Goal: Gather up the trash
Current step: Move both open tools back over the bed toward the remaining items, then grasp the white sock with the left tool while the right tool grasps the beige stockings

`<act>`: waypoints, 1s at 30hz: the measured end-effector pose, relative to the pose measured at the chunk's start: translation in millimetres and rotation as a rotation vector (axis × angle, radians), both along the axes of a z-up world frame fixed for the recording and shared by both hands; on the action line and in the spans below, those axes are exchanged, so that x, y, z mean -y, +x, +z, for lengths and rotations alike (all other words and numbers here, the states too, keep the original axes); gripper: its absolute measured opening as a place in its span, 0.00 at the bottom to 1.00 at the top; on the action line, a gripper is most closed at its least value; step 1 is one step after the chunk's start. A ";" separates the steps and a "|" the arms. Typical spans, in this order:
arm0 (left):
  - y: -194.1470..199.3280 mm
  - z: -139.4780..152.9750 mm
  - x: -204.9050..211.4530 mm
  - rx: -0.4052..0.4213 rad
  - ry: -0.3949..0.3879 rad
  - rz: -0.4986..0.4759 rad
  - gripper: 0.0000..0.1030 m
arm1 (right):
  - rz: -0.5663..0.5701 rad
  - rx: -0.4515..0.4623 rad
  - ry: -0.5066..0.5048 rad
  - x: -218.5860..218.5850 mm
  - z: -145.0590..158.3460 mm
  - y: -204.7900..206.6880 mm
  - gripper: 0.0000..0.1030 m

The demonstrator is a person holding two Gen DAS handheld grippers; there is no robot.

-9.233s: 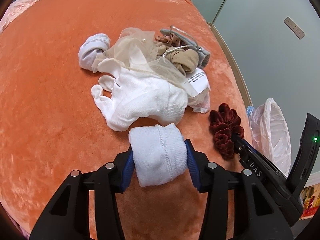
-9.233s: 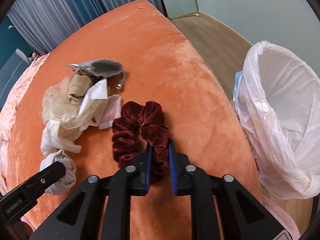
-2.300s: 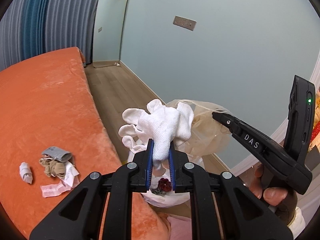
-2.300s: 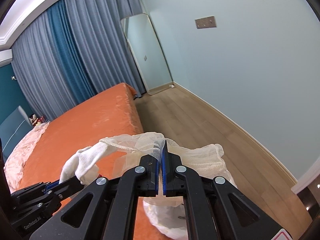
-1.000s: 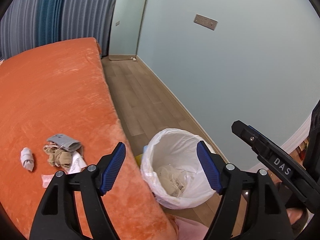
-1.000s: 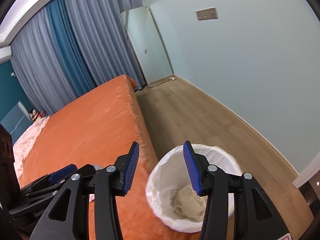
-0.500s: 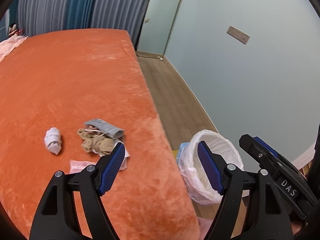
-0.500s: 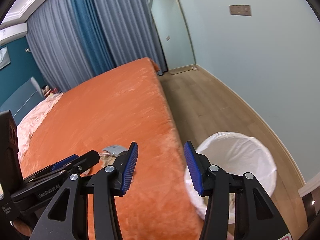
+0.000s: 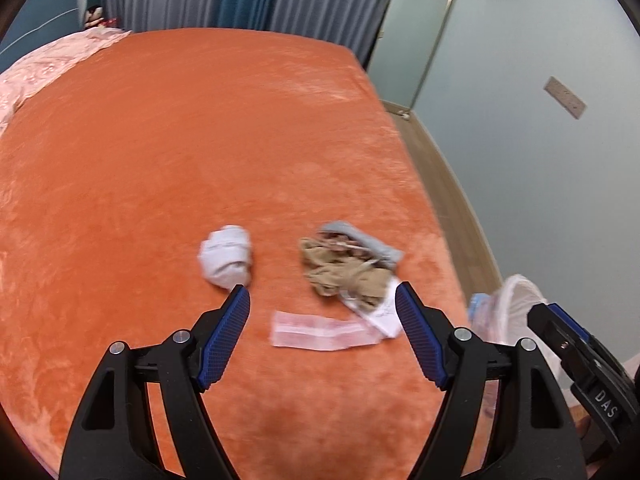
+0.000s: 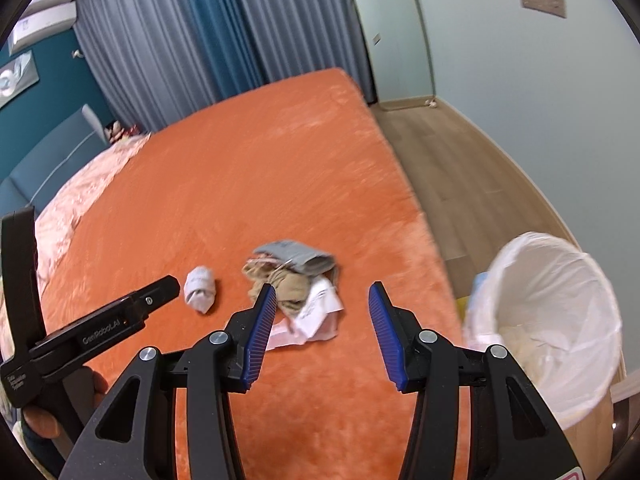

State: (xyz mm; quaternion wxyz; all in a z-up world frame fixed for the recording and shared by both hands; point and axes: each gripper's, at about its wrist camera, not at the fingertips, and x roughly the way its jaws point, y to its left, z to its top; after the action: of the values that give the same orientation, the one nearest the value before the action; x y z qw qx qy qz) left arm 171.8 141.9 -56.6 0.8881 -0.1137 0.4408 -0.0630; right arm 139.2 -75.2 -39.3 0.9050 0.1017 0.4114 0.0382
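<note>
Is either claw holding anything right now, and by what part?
Nothing is held: the left claw and right claw are both open and empty.

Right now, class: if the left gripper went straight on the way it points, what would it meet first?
Probably the flat pink-and-white paper strip on the orange plush bedspread, lying between the left gripper's open jaws; depth is uncertain.

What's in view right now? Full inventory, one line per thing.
rolled sock: 1, white, on the bed, left of the pile
stocking pile: 1, tan, on the bed near its right edge
grey pouch: 1, grey, on the pile's far side
paper slip: 1, white and pink, in front of the pile
bed cover: 1, orange, under everything
trash bin: 1, white liner, on the floor beside the bed
curtains: grey and blue, far wall
left gripper: open, empty
right gripper: open, empty
</note>
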 end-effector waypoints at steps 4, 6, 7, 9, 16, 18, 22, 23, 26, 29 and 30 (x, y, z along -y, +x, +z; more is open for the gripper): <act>15.3 -20.7 -24.0 -0.033 0.026 0.034 0.69 | 0.027 -0.042 -0.006 -23.1 -22.1 19.1 0.46; 24.9 -31.3 -33.4 -0.054 0.030 0.047 0.69 | 0.037 -0.062 -0.011 -31.3 -33.7 28.0 0.46; 28.0 -34.8 -35.9 -0.062 0.030 0.048 0.69 | 0.042 -0.073 -0.016 -36.4 -39.8 33.2 0.46; 37.5 -46.0 -41.6 -0.083 0.033 0.048 0.71 | 0.050 -0.087 -0.026 -44.2 -50.3 42.0 0.46; 63.0 -74.5 -51.6 -0.124 0.034 0.046 0.77 | 0.057 -0.136 -0.060 -60.1 -87.8 74.8 0.46; 70.6 -81.1 -53.4 -0.138 0.018 0.050 0.77 | 0.053 -0.148 -0.061 -61.1 -97.1 82.7 0.46; 84.3 -96.7 -55.2 -0.171 0.002 0.052 0.77 | 0.043 -0.173 -0.052 -61.4 -112.9 96.6 0.46; 87.5 -101.0 -55.7 -0.179 -0.001 0.051 0.76 | 0.040 -0.180 -0.048 -61.6 -117.6 99.5 0.46; 94.2 -112.1 -56.3 -0.204 -0.015 0.042 0.65 | 0.032 -0.199 -0.024 -61.2 -129.2 105.1 0.44; 95.2 -119.0 -57.4 -0.214 -0.017 0.047 0.48 | 0.060 -0.202 -0.003 -63.9 -133.9 106.7 0.32; 94.9 -120.0 -57.8 -0.212 -0.010 0.049 0.44 | 0.076 -0.207 0.001 -66.4 -134.8 107.0 0.27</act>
State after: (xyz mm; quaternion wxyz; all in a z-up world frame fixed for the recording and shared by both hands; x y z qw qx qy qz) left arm 266.8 199.7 -176.6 0.8373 -0.1348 0.5290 -0.0313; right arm 246.2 -8.8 -174.2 0.8554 0.0899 0.5063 0.0619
